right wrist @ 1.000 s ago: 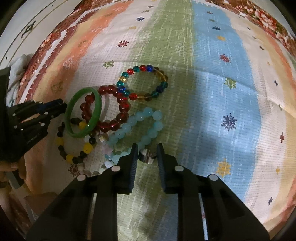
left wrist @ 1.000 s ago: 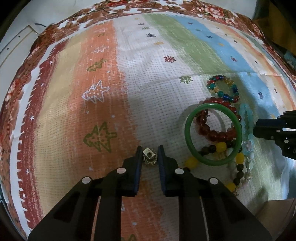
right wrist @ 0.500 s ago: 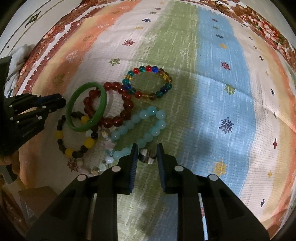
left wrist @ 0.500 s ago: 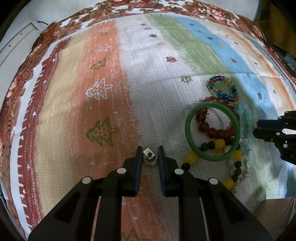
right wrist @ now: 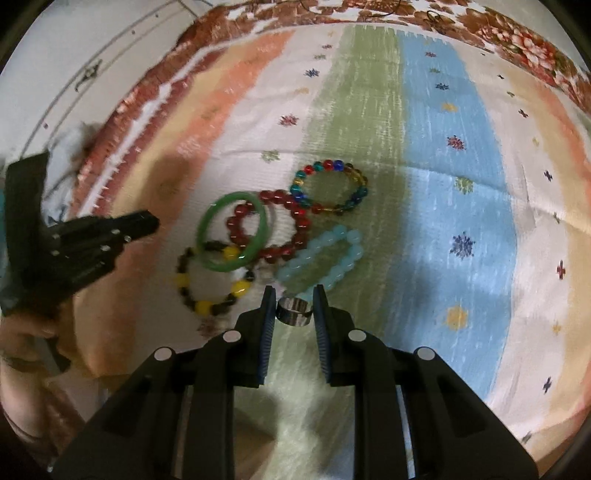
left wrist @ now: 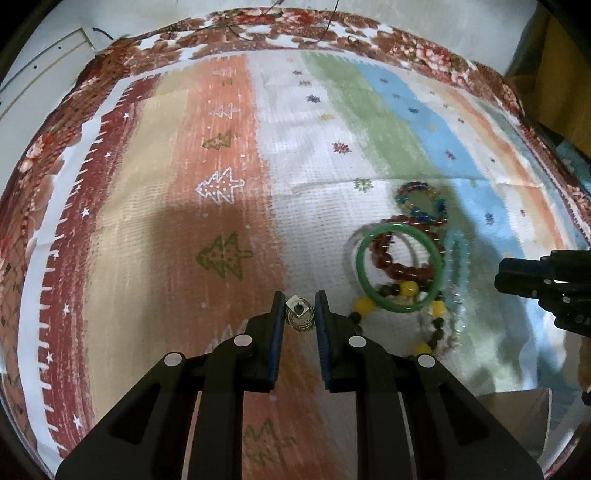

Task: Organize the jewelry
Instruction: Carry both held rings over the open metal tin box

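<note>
My left gripper (left wrist: 299, 315) is shut on a small wire ring with a square stone (left wrist: 298, 316), held above the striped cloth. My right gripper (right wrist: 294, 312) is shut on a plain silver band ring (right wrist: 293, 312). A heap of bracelets lies on the cloth: a green bangle (right wrist: 232, 230) (left wrist: 400, 272), a dark red bead bracelet (right wrist: 291, 225), a multicoloured bead bracelet (right wrist: 328, 186), a pale blue bead bracelet (right wrist: 321, 260) and a yellow-and-black bead bracelet (right wrist: 210, 282). The right gripper shows at the right edge of the left wrist view (left wrist: 546, 282); the left gripper shows at the left of the right wrist view (right wrist: 92, 240).
The striped, patterned cloth (left wrist: 229, 192) covers the table, with a floral border at the far side (left wrist: 295, 26). A white surface (right wrist: 92, 55) lies beyond the cloth's far left edge. A brown box corner (left wrist: 517, 413) shows at the near right.
Both grippers have pulled back and up from the bracelets, each still holding its ring; the heap looks smaller and farther in both views. The bracelets have not moved.
</note>
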### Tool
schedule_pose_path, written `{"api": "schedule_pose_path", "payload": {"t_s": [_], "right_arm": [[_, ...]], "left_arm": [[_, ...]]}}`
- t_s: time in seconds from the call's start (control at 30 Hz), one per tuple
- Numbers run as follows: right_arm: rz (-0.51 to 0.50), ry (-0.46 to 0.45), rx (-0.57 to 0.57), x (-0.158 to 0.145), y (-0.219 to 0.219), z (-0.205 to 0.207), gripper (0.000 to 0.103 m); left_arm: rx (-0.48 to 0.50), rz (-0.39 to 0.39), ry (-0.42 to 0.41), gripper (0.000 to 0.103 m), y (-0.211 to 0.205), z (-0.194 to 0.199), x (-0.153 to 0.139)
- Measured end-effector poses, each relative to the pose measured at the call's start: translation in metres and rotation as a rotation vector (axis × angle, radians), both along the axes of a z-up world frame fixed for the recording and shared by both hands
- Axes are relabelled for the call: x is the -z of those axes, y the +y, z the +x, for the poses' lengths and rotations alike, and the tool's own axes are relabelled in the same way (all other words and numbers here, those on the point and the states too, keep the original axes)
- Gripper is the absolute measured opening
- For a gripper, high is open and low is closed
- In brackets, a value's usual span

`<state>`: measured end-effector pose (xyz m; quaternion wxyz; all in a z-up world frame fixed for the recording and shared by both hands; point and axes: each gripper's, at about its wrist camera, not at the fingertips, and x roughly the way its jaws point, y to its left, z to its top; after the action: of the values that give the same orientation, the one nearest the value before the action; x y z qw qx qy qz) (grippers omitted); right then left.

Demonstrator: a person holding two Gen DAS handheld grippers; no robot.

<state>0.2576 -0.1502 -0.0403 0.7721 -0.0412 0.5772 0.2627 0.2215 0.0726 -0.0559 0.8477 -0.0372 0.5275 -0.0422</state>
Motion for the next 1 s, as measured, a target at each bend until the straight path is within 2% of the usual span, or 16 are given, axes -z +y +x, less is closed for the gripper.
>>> {"api": "schedule_pose_path", "payload": {"t_s": [0.27,0.47,0.6,0.7,1.0], "right_arm": [[-0.014,-0.053,0.027,-0.016,-0.011,-0.022,0.022],[-0.02,-0.089,0.031,-0.024,-0.012,-0.038,0.022],[-0.05,-0.131,0.024,-0.028,-0.01,-0.051,0.022],[-0.017,-0.106,0.017,-0.026,-0.011,-0.058,0.022],[0.005,-0.175,-0.018,-0.048,-0.01,-0.084,0.022]], "left_arm": [[0.014,-0.009,-0.055,0.016,-0.013,-0.027,-0.021],[-0.018,-0.006,-0.123,0.016,-0.016,-0.048,-0.037],[0.013,-0.001,-0.119,0.016,-0.022,-0.058,-0.037],[0.023,-0.009,-0.134,0.016,-0.025,-0.065,-0.041],[0.038,-0.035,-0.191,0.016,-0.034,-0.091,-0.052]]}}
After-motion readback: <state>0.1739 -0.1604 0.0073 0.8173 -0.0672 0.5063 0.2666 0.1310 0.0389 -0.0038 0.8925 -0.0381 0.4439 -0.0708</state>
